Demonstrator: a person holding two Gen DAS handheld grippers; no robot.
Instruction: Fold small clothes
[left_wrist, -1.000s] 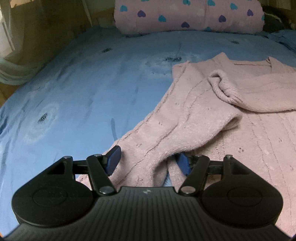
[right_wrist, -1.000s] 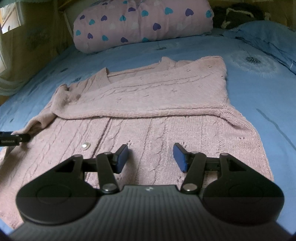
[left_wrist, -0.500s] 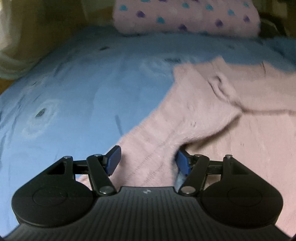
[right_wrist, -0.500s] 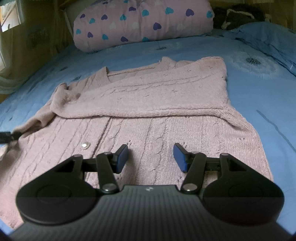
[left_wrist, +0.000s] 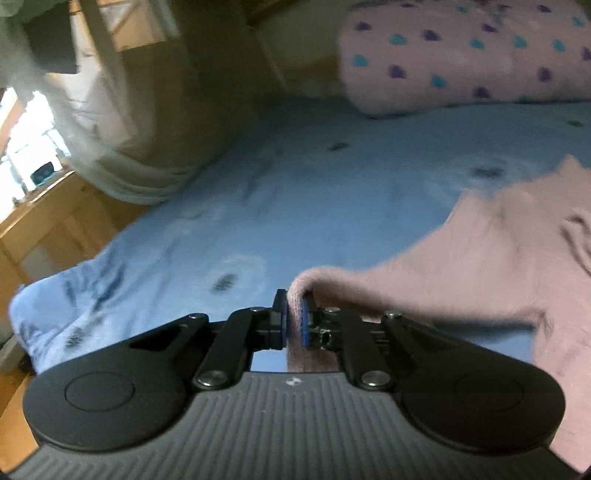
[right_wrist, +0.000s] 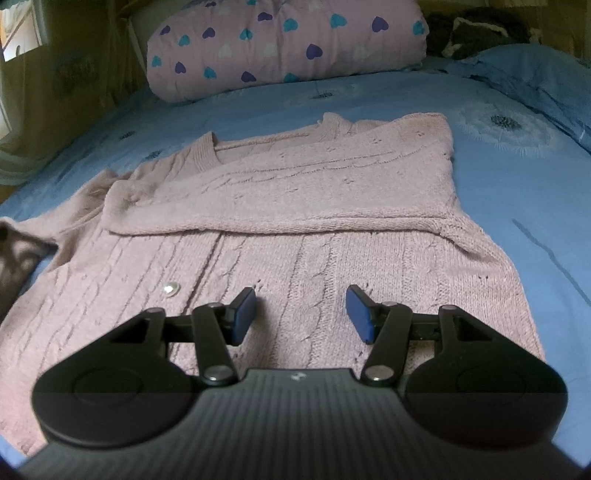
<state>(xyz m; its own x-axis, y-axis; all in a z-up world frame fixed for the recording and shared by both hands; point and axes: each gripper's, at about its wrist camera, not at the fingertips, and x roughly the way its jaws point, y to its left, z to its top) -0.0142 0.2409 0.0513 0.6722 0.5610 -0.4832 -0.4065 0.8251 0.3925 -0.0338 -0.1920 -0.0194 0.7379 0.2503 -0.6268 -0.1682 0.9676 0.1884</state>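
Observation:
A pale pink knitted cardigan (right_wrist: 314, 206) lies spread on the blue bed, its right sleeve folded across the chest. In the left wrist view my left gripper (left_wrist: 293, 314) is shut on the end of the cardigan's left sleeve (left_wrist: 388, 284), which is lifted off the sheet and stretches right toward the body of the garment. The blue pads pinch the knit between them. My right gripper (right_wrist: 301, 314) hovers open over the cardigan's lower front, near a silver button (right_wrist: 170, 288), with nothing between its fingers.
The blue bedsheet (right_wrist: 517, 192) with dandelion prints stretches all around the cardigan. A pink pillow with hearts (right_wrist: 284, 44) lies at the head of the bed. A pale curtain (left_wrist: 122, 173) and wooden furniture (left_wrist: 55, 229) stand past the bed's left edge.
My left gripper closed on the sleeve end and lifted it off the sheet, swinging so that more of the bed's left edge shows. The right gripper stayed still.

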